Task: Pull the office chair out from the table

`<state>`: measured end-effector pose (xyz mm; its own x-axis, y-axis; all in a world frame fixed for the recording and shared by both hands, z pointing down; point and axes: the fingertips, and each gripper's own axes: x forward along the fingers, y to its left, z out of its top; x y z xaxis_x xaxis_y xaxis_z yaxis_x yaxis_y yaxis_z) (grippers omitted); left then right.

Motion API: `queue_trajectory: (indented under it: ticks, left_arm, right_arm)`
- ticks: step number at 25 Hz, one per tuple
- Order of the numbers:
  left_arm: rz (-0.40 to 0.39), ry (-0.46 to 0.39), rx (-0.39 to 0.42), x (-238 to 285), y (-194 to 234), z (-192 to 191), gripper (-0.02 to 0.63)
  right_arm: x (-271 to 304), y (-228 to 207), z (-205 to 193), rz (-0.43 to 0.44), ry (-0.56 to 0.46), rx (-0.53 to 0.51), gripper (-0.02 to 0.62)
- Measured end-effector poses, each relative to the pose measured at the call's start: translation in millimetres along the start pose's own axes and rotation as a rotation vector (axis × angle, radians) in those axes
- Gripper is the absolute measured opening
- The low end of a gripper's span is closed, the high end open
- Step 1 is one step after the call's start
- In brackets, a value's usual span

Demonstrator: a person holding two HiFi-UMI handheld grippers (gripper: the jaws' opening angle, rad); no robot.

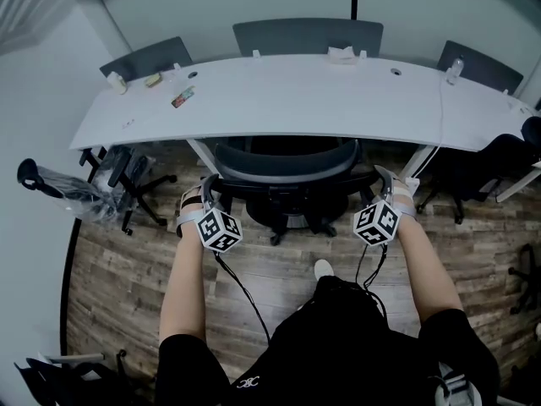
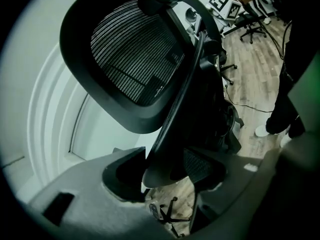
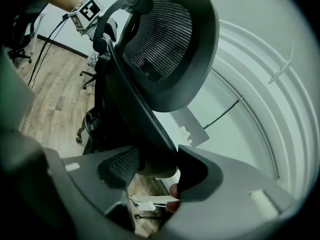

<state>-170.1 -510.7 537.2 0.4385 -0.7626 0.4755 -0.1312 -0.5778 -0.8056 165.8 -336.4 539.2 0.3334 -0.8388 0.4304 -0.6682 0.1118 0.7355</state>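
Both left claw (image 2: 170, 167) and right claw (image 3: 157, 167) (wide) clamp the office chair (image 1: 284, 164).

The left claw (image 1: 206, 186) and the right claw (image 1: 385, 178) each carry a white cube (image 1: 220, 231) printed with black square markers. A black cable (image 1: 243, 288) trails from each cube toward lower centre. The wearer has a black short-sleeved top (image 1: 338, 353) and a white shoe (image 1: 324, 269).

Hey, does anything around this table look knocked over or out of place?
Yes: left of the white table, a spare chair seems to lie on its side on the floor, apparently wrapped in clear plastic, wheeled base sticking sideways. The office chair held by the left gripper and right gripper stands upright.
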Motion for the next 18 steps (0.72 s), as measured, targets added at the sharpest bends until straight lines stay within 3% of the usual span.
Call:
queue_trajectory:
  ticks: [12,18]
  left_arm:
    - [0.004,-0.02,-0.023,-54.3,-41.9,13.4,0.23]
    - [0.007,0.033,-0.025,-76.9,-55.7,18.5,0.23]
  right_arm:
    - [-48.9,10.1,-32.1,0.001,-0.013,0.006,0.247]
    - [-70.3,12.7,-43.2,0.011,-0.027,-0.004,0.247]
